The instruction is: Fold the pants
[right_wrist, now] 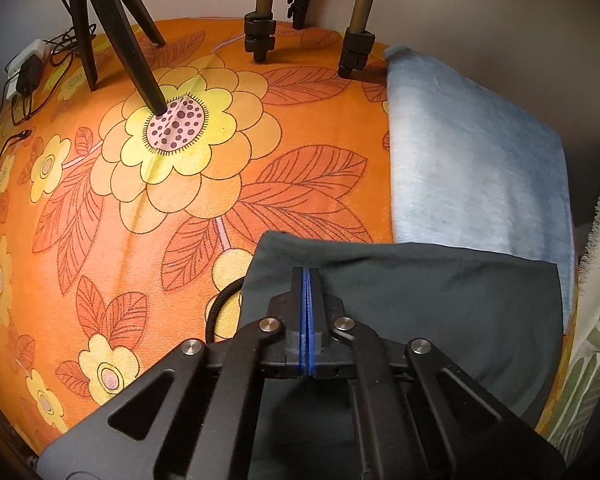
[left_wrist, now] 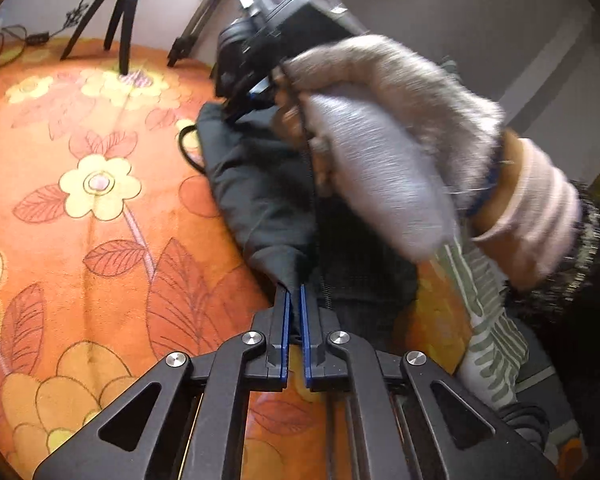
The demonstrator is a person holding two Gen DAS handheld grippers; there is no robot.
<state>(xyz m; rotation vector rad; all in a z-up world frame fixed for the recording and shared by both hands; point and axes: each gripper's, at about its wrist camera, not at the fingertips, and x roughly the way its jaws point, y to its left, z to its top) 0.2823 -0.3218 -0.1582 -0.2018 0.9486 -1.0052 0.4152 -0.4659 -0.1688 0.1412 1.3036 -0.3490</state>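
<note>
The dark pants (left_wrist: 260, 200) lie on an orange flowered bedspread (left_wrist: 80, 240). My left gripper (left_wrist: 295, 290) is shut on a fold of the pants fabric at their near edge. In the left wrist view the gloved hand holding the right gripper (left_wrist: 256, 92) is over the far end of the pants. In the right wrist view the pants (right_wrist: 440, 308) lie flat under my right gripper (right_wrist: 307, 272), whose blue pads are pressed together above the cloth, with no fabric visibly between them. A black drawstring loop (right_wrist: 220, 308) sticks out at the pants' left edge.
A light blue folded cloth (right_wrist: 476, 168) lies behind the pants at the right. Black tripod legs (right_wrist: 112, 32) and brass tripod legs (right_wrist: 260, 8) stand at the back. A charger and cables (right_wrist: 26, 72) lie at the far left. A striped cloth (left_wrist: 488, 320) hangs at the right.
</note>
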